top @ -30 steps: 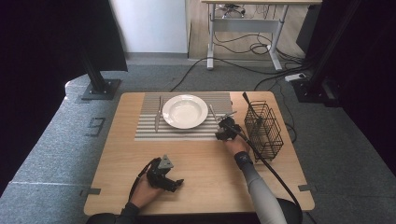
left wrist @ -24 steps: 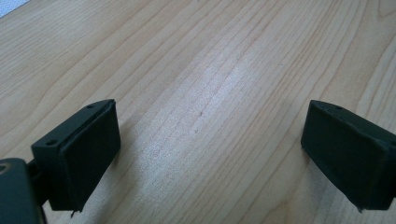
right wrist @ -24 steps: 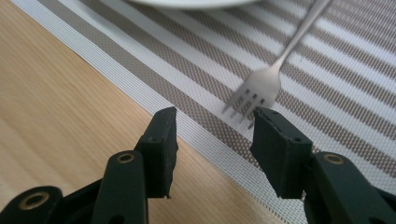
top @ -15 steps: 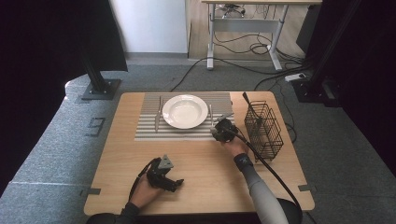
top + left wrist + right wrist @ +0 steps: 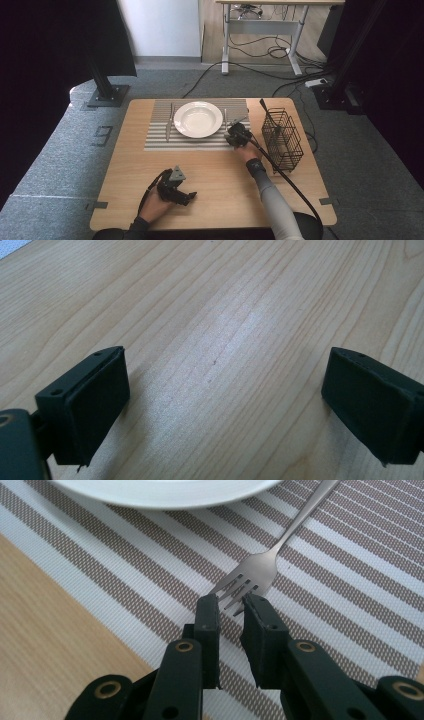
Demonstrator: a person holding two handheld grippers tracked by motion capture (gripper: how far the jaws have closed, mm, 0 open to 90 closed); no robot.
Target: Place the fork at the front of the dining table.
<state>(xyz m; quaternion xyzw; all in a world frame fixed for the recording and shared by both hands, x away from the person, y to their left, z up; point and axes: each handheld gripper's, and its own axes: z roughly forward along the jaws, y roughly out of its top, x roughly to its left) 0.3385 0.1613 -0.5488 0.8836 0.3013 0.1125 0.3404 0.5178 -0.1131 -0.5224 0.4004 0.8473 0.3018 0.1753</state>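
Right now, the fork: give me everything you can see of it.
The fork looks like polished silver metal, in one piece with a slim handle. It lies flat on the striped placemat just right of the white plate, handle running away past the plate's rim. The right tongs have just been closing and now pinch its tines.

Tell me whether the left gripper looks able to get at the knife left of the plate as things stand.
Probably yes. The left gripper rests open on bare table, and nothing stands between it and the knife on the striped mat. The right gripper is busy at the fork.
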